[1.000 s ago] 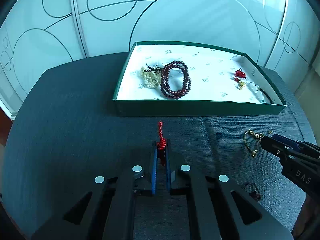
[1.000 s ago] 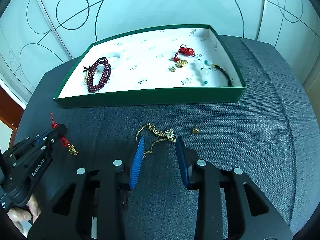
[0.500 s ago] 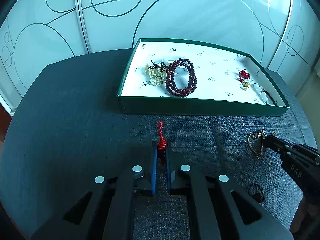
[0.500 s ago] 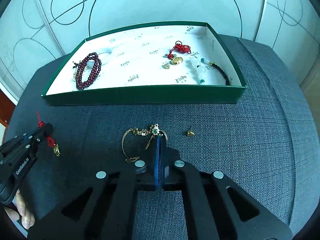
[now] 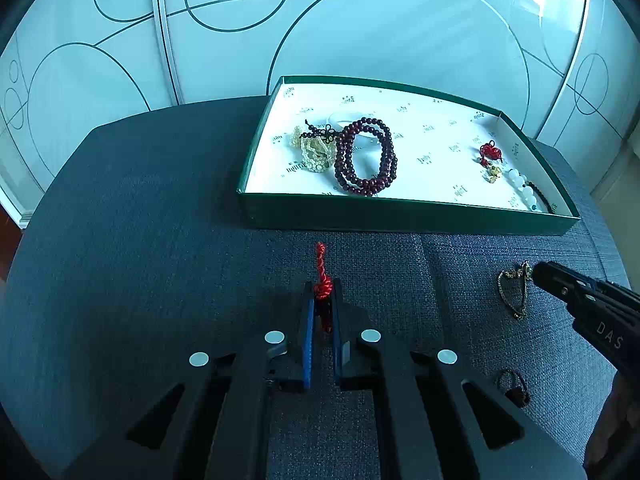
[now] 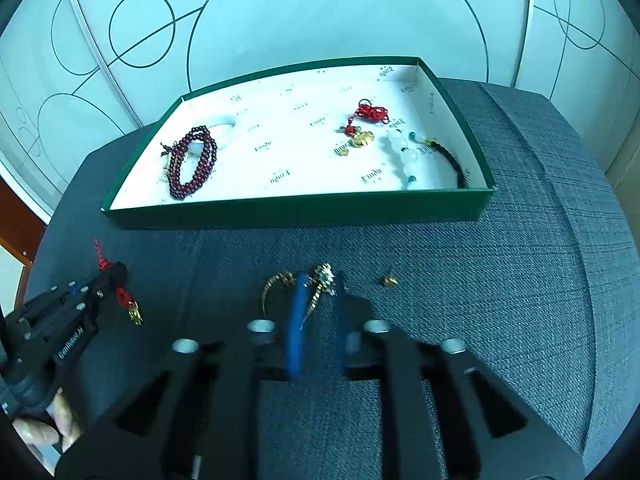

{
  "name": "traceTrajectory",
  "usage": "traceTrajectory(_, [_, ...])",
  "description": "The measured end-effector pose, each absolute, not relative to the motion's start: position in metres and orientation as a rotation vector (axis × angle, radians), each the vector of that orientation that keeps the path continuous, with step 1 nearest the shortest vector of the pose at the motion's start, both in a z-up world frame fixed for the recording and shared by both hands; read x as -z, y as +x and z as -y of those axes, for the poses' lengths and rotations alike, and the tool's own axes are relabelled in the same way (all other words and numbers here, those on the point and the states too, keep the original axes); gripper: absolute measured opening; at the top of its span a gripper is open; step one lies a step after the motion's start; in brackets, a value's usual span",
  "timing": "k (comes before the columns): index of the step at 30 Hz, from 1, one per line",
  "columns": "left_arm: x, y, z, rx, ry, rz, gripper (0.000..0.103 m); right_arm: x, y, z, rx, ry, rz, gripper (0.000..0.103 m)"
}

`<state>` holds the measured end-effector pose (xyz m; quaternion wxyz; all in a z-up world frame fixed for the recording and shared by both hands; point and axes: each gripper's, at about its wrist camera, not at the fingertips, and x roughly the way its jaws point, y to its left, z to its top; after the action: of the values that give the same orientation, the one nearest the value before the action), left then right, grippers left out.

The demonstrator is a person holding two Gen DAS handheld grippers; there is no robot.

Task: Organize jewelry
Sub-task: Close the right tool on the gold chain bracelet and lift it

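My left gripper (image 5: 322,292) is shut on a red cord charm (image 5: 320,264); the knot sticks out past its tips, and the right wrist view shows a small gold pendant dangling under it (image 6: 135,314). My right gripper (image 6: 319,292) sits low over a gold chain bracelet (image 6: 276,284) with a green stone. Its jaws are opening, with part of the chain lying loose between the blue pads. In the left wrist view the same bracelet (image 5: 510,292) hangs at the right gripper's tip (image 5: 538,270). The green box (image 5: 400,216) with a white lining stands beyond both.
The box holds a dark red bead bracelet (image 5: 366,156), pale beads (image 5: 314,152), a red knot charm (image 6: 370,114), a white-bead bracelet (image 6: 408,156) and a white bangle (image 6: 224,128). A small gold stud (image 6: 389,281) and a dark ring (image 5: 512,386) lie on the grey cloth table.
The right gripper's jaws stood wide a second ago, came together over the gold chain, and now stand apart again. The left gripper kept its hold on the red cord charm.
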<state>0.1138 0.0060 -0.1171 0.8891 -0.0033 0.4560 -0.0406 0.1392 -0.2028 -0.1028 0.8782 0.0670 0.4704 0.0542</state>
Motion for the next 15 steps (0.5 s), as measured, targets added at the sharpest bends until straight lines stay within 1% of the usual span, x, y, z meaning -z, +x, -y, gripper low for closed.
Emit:
traceTrajectory(1, [0.118,0.114,-0.006,0.085,-0.008,-0.948,0.007,0.102,0.140,0.201,-0.112,0.133,-0.974,0.033])
traceTrajectory(2, [0.118,0.114,-0.006,0.085,-0.008,-0.949,0.007,0.101,0.141,0.200,-0.113,0.126,-0.971,0.038])
traceTrajectory(4, [0.118,0.115,-0.006,0.085,-0.007,-0.949,0.007,0.103,0.144,0.197,-0.117,0.115,-0.973,0.042])
traceTrajectory(9, [0.119,0.115,-0.006,0.085,-0.008,-0.950,0.007,0.116,0.152,0.194,-0.118,0.090,-0.996,0.043])
traceTrajectory(11, [0.119,0.115,-0.006,0.086,-0.009,-0.951,0.007,0.117,0.150,0.193,-0.110,0.072,-0.988,0.038])
traceTrajectory(15, [0.119,0.115,-0.006,0.086,-0.012,-0.951,0.007,0.118,0.144,0.191,-0.107,0.033,-0.979,0.022])
